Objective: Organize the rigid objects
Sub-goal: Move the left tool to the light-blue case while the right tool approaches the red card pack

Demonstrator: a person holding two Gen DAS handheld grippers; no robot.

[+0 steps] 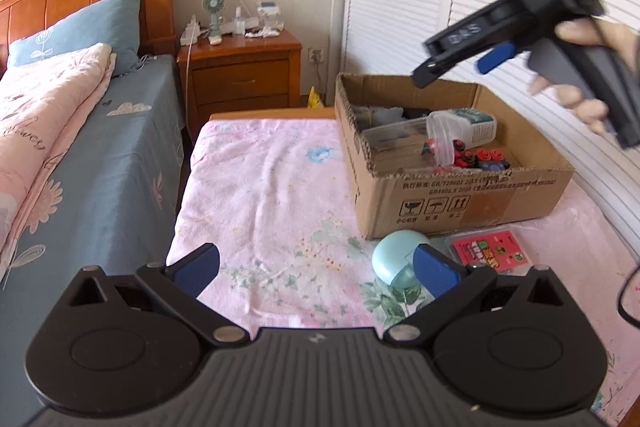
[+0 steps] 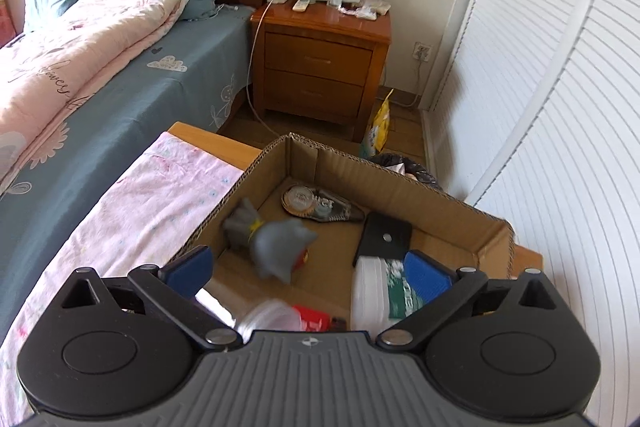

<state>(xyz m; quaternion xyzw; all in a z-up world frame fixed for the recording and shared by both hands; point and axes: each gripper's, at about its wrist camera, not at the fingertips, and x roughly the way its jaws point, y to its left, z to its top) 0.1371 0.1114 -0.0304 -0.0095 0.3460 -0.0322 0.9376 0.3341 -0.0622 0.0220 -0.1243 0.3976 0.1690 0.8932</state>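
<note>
Bright, soft daylight fills both views with faint shadows. Fisheye bending curves the edges and darkens corners. The grey toy [image 2: 276, 247] is motion-blurred.

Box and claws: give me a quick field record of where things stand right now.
box: open, on pink cloth
in box: grey toy, bottle, black plate, other small items
outside box: teal ball, red card pack, both in front of the box
left claw: open, empty, near ball
right claw: open, empty, above box
</note>
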